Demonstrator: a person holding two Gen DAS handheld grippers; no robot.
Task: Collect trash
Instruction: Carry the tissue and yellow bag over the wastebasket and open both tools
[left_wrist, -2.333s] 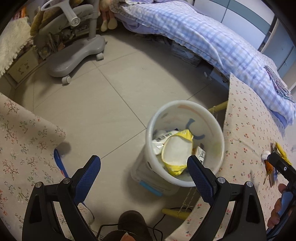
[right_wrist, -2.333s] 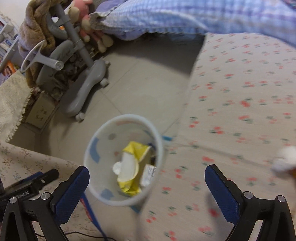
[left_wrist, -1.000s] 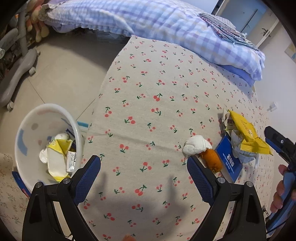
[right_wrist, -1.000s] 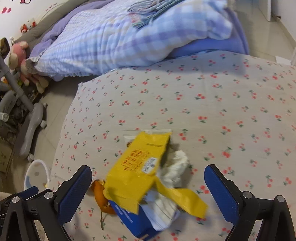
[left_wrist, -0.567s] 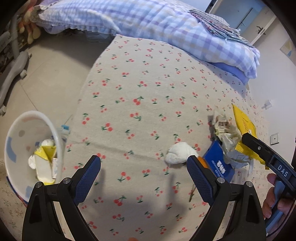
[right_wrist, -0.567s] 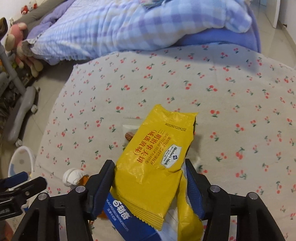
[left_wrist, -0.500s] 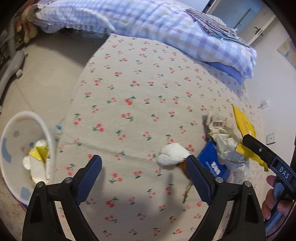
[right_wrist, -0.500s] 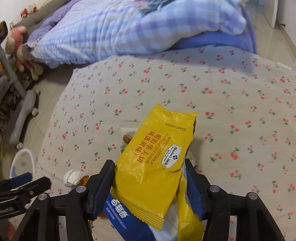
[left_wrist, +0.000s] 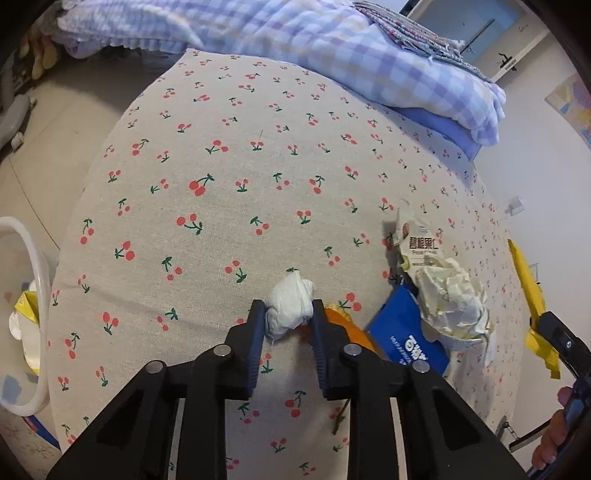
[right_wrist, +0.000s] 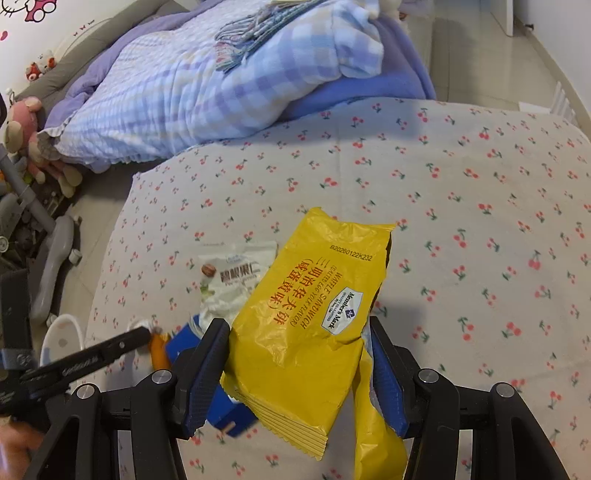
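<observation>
My left gripper (left_wrist: 288, 308) points down at the cherry-print tablecloth (left_wrist: 221, 184), its jaws closing with both pads against a white tissue wad (left_wrist: 291, 295). An orange peel (left_wrist: 343, 319) lies just right of it, beside a blue packet (left_wrist: 402, 332) and a crumpled white nut packet (left_wrist: 443, 288). My right gripper (right_wrist: 297, 325) is shut on a yellow wafer wrapper (right_wrist: 314, 295), held above the cloth; it also shows as a yellow wrapper (left_wrist: 528, 284) at the right edge. In the right wrist view the left gripper (right_wrist: 136, 338) reaches in from the left.
A white trash bin (left_wrist: 33, 295) holding wrappers stands on the floor off the table's left edge. A bed with a checked quilt (left_wrist: 332, 48) runs along the table's far side. A grey chair base (right_wrist: 55, 243) and soft toys are on the floor at left.
My left gripper has moved down onto the tissue wad and closed on it. The right gripper keeps the yellow wrapper and has drawn it up and away from the pile.
</observation>
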